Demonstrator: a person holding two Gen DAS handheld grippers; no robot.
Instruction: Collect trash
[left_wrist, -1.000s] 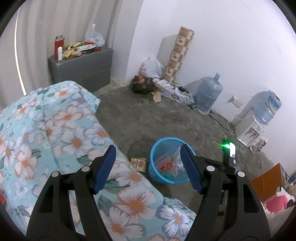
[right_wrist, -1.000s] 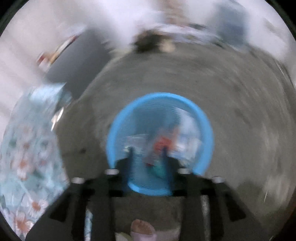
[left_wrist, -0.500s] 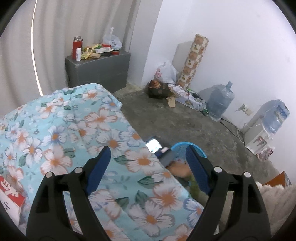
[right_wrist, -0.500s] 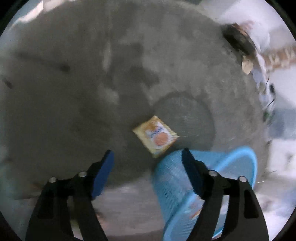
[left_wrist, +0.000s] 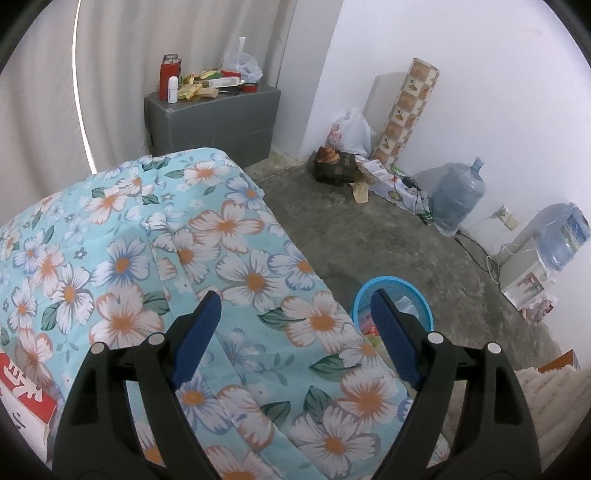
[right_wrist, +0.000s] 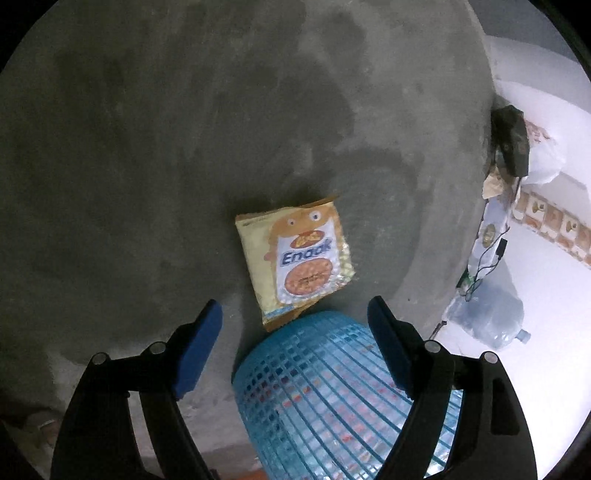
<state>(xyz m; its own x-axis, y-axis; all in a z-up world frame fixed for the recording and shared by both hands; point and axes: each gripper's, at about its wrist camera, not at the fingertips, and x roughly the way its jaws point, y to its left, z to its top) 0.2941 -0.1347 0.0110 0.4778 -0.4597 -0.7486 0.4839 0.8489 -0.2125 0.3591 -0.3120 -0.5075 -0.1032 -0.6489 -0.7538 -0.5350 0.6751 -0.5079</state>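
Floor: bare concrete (right_wrist: 184, 147).
Wrapper: yellow snack packet (right_wrist: 295, 258), laid flat, touching blue basket (right_wrist: 325, 387).
Right hand-held gripper (right_wrist: 294, 317): jaws just opened, nothing between.
Left hand-held gripper (left_wrist: 295, 310): jaws apart, held over floral bed (left_wrist: 184, 258).

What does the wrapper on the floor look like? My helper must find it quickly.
Start at the blue mesh basket on the grey concrete floor. The wrapper lies flat right beside the basket: a yellow snack packet printed "Enaak", the only litter on that bare patch.

I see a blue mesh basket (right_wrist: 325, 398), a yellow snack packet (right_wrist: 295, 258) with orange and white print, a turquoise bedsheet (left_wrist: 155, 258) patterned with white-and-orange flowers, a grey concrete floor (right_wrist: 184, 129), a grey cabinet (left_wrist: 214, 118), a red flask (left_wrist: 168, 75).
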